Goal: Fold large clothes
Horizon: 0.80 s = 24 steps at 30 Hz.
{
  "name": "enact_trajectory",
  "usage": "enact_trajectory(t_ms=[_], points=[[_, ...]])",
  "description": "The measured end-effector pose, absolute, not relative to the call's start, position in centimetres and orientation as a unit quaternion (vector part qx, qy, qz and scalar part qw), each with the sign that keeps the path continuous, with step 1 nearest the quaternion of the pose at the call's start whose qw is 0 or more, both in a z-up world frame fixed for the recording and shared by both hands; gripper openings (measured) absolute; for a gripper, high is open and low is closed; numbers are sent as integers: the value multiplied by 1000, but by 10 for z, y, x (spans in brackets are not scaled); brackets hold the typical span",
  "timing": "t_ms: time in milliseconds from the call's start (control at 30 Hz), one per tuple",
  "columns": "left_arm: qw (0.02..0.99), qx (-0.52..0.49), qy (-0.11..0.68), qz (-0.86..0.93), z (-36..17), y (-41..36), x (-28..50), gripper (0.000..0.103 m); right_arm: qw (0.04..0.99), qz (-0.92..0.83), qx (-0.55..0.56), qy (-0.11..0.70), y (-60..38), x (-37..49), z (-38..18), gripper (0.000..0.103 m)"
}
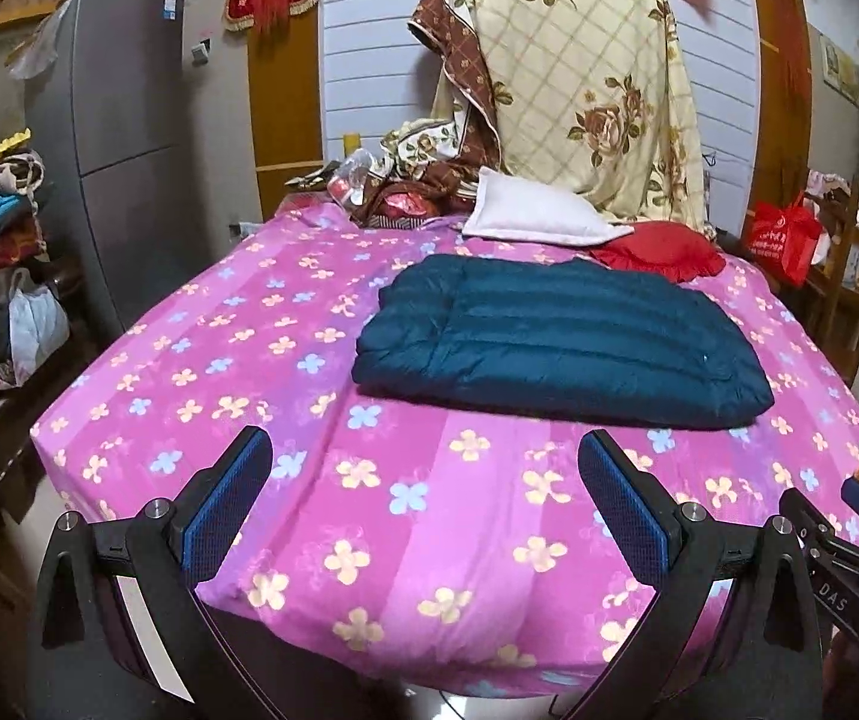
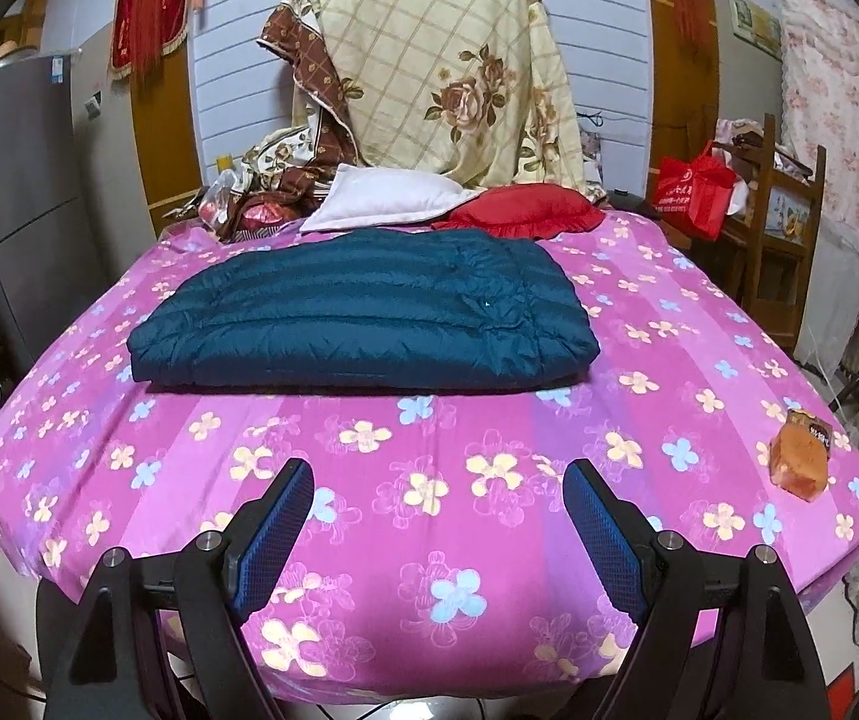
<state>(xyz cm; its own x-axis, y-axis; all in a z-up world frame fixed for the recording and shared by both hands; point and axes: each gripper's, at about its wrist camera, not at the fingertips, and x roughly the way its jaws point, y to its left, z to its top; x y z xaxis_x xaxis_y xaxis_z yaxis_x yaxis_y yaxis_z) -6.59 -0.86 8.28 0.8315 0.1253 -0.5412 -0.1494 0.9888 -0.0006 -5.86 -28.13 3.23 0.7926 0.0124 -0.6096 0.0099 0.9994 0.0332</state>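
Your left gripper (image 1: 423, 468) and right gripper (image 2: 438, 498) both hang with jaws open, holding nothing. The quilted jacket (image 2: 363, 312) lies folded mid-bed (image 2: 489, 540); square its edges before any further fold.

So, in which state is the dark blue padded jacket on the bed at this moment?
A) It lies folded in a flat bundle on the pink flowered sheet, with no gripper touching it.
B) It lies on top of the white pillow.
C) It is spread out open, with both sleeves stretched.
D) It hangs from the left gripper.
A: the dark blue padded jacket rests folded on the pink flowered sheet, and both the left gripper and the right gripper are open and apart from it.
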Motion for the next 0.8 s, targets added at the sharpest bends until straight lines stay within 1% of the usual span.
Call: enact_trajectory(t_ms=[267,433,567,667,800], points=[[953,-20,293,67,70,0,-52,102,940,-5,20,341,-286,-49,18,83],[939,-57,329,86,50,43,-15,102,933,6,49,357,-313,-19,3,83],[917,-99,382,66,24,74,36,102,911,25,120,393,-354,35,-21,83],[897,-127,423,31,1,86,82,102,901,24,159,404,-376,71,-37,83],[880,-194,433,-15,-21,103,135,102,879,34,248,406,-409,112,-57,83]])
